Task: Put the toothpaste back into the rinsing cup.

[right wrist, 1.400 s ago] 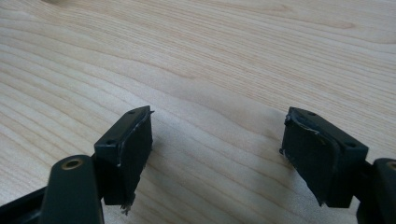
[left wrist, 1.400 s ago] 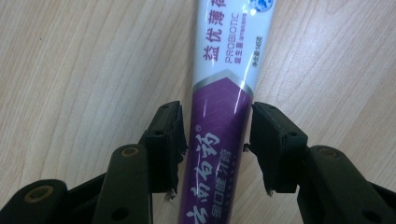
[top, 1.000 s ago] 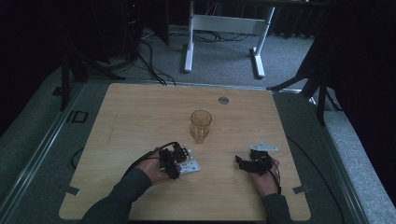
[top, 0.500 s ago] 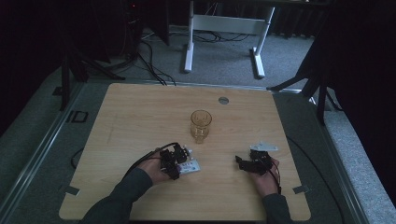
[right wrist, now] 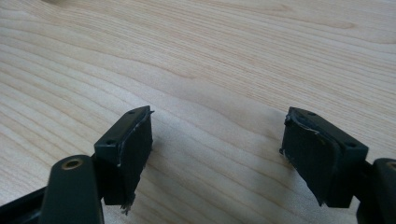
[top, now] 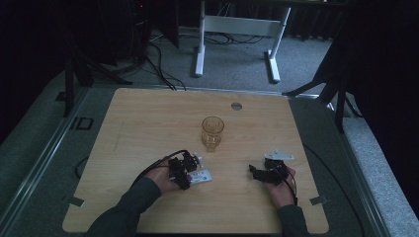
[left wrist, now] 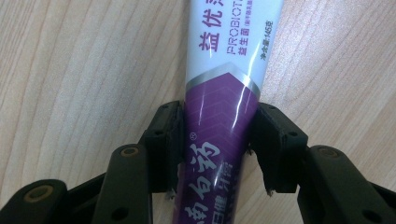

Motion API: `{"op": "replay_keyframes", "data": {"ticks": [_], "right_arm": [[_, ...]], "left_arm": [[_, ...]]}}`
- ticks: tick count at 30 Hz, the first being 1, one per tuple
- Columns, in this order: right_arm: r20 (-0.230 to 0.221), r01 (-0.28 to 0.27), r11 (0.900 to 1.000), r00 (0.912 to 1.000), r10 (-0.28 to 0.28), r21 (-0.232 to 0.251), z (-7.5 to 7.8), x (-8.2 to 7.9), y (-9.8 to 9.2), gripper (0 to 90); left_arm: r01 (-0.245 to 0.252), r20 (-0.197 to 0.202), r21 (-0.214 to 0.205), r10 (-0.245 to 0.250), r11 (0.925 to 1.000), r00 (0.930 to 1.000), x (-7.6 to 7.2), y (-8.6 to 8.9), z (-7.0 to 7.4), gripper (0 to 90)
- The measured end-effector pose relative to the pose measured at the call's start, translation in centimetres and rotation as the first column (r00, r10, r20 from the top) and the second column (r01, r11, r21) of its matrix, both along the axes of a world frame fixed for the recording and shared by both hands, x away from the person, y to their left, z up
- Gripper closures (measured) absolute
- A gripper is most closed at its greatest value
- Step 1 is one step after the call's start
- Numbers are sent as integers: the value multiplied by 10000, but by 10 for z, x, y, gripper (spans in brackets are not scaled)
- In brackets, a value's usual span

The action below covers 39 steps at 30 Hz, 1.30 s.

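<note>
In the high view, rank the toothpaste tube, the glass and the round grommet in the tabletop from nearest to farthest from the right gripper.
From the right gripper:
1. Toothpaste tube, to its left, clamped in the left gripper.
2. Glass, standing farther up the table near the middle.
3. Round grommet, near the far edge.
The tube and the glass are close in distance.

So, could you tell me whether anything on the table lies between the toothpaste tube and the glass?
Nothing visible does. The toothpaste tube lies clamped in the left hand-held gripper, and bare wood separates it from the glass farther back. The right hand-held gripper sits open off to the side.
</note>
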State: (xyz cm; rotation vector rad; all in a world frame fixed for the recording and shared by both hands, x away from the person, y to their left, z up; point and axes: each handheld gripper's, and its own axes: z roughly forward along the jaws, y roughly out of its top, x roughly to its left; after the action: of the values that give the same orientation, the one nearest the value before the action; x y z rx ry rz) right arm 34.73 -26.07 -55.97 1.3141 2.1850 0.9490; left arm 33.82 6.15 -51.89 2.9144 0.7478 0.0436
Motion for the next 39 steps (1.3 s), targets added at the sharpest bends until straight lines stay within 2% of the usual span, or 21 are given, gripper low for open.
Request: {"op": "replay_keyframes", "data": {"ticks": [8,16,23,32,39], "right_arm": [[-3,2,10000,10000,-2,-7,0,0,0,241],[-3,1,10000,10000,-1,-6,0,0,0,241],[-4,1,10000,10000,-1,-1,0,0,0,242],[-9,3,10000,10000,-3,0,0,0,0,241],[-6,-3,10000,10000,3,-5,0,0,0,242]], "left_arm": [[-128,-115,157,130,9998,9999,1,-2,0,554],[3,-289,530,12,9986,9996,2,-6,2,599],[-36,-275,537,51,9985,9996,2,-5,4,648],[-100,-248,743,119,9972,9996,1,-7,8,711],[-538,-91,982,550,9937,9984,3,-1,9,728]]}}
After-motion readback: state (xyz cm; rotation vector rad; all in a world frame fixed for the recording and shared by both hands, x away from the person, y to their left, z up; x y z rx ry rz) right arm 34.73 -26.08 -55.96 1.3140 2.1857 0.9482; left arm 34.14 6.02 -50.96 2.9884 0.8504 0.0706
